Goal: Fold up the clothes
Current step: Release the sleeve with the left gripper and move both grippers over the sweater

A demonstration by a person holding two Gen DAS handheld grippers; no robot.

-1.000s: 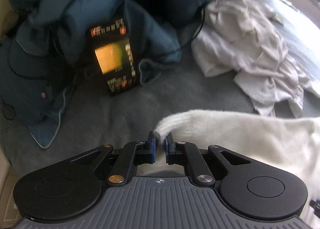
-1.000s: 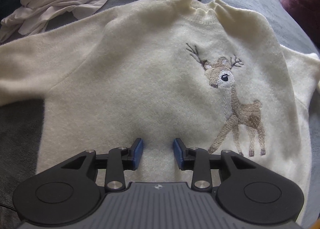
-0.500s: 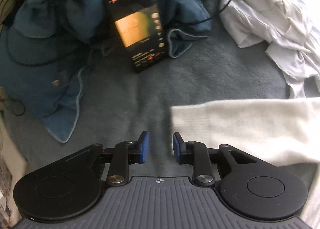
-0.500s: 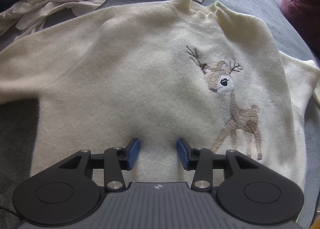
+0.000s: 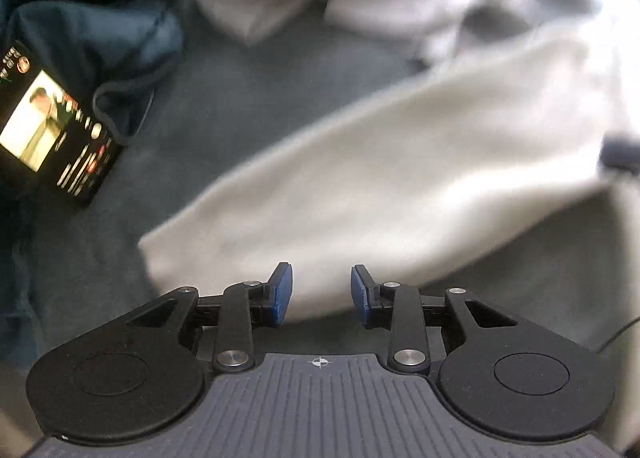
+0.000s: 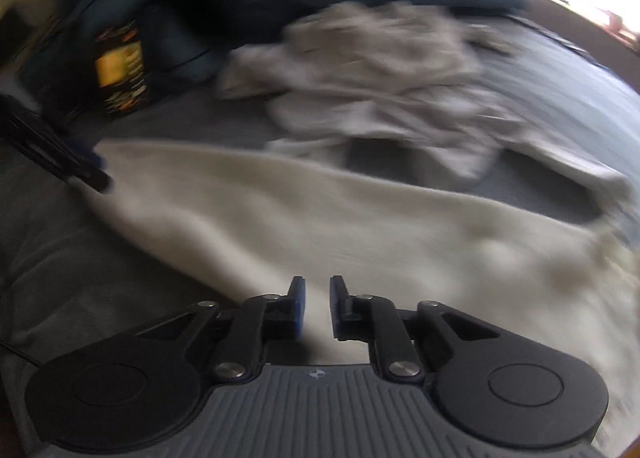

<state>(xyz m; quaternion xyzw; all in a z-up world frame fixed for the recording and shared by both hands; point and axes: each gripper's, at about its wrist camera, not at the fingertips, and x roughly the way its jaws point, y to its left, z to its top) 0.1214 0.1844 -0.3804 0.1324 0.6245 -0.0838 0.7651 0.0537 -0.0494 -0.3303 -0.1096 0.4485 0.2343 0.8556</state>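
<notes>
Lying flat on the grey bed [image 5: 248, 105], the cream sweater [image 5: 400, 177] is stretching one sleeve [image 6: 224, 197] leftward. The left gripper [image 5: 321, 290] is opening its jaws over the cuff, gripping nothing. The right gripper [image 6: 317, 304] is closing, jaws narrowly apart over sweater fabric. White clothes [image 6: 380, 77] are lying beyond.
</notes>
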